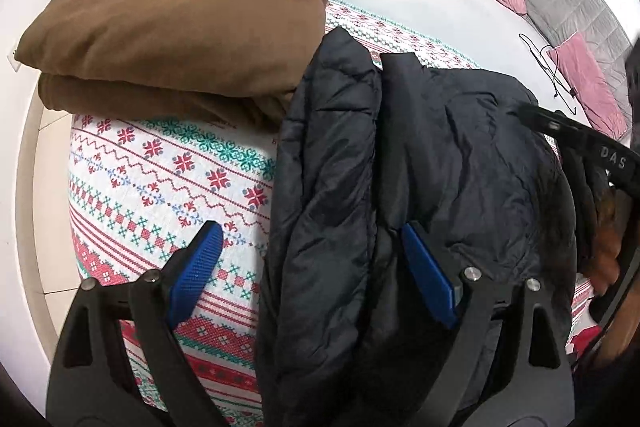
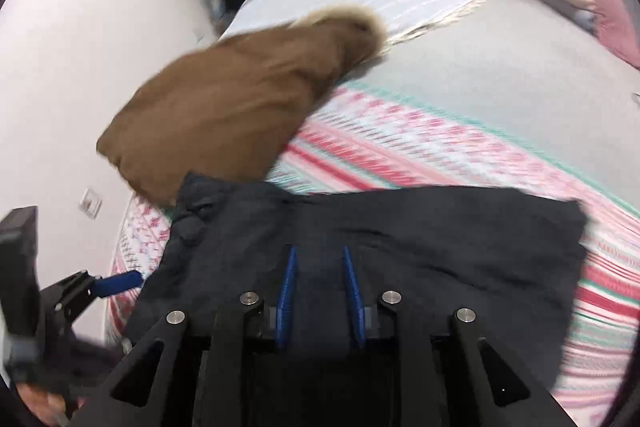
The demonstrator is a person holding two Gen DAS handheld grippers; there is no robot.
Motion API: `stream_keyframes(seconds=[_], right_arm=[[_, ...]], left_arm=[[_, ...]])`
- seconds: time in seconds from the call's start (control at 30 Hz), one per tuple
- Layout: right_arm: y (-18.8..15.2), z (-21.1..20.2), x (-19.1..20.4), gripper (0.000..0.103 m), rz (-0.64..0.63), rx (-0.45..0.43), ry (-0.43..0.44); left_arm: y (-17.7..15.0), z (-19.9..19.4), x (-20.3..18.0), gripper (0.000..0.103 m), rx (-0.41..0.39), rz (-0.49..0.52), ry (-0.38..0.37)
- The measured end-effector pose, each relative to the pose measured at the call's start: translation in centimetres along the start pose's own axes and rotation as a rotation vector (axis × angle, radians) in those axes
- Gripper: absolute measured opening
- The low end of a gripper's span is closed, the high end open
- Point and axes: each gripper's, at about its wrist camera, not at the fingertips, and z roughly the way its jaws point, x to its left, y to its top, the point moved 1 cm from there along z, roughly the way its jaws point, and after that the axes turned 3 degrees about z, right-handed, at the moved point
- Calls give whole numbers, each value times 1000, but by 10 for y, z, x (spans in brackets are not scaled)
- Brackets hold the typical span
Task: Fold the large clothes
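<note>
My left tool (image 1: pixel 312 267) hangs spread over the near left edge of the black puffer jacket (image 1: pixel 420 163) lying lengthwise near-to-far on the bed (image 1: pixel 420 3), while my right tool (image 2: pixel 320 291) pinches its near hem.

The black quilted puffer jacket (image 1: pixel 420 187) is a thin, slightly glossy synthetic cloth, creased and puffed between its stitch lines. The folded brown coat (image 1: pixel 180 19) looks matt and soft like suede, with a pale fluffy fur trim (image 2: pixel 352 19) at its far end. Under both lies a flat knit-patterned red, green and white bedspread (image 1: pixel 160 179), matt cotton-like cloth. The left tool (image 1: pixel 312 267) is matt black plastic with bright metal pins, and its blue pads (image 1: pixel 200 267) are finely ribbed.
</note>
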Motion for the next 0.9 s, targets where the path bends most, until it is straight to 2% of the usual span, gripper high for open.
stream_keyframes(seconds=[0.13,0.17,0.23,0.33,0.43,0.53,0.57,0.63,0.7,0.77,0.9], right_arm=[[-20,-6,-78,26,230,15,11],[-32,2,-92,26,262,38,4],[-49,20,-97,25,247,63,1],[-53,9,-97,26,282,35,-24],[-58,-33,-84,26,288,-7,25],[-90,-71,-48,26,163,13,23],[-112,-84,-32,26,99,24,20],[-148,-96,-17,26,64,38,51],[-178,-97,-12,26,81,42,97],[-199,-86,-13,26,105,35,106],[-211,-65,-18,25,128,47,96]], left_arm=[[-3,3,-6,90,-1,18,15],[-2,5,-8,90,-1,25,13],[0,8,-12,90,2,32,8],[0,9,-17,91,-2,46,36],[0,9,-20,91,-12,64,54],[-1,9,-24,91,-15,72,60],[-2,9,-24,91,-15,72,59],[-4,9,-22,91,-16,73,60],[-7,9,-23,91,-14,77,60],[-10,8,-25,91,-13,83,51],[-13,7,-29,91,-20,100,64]])
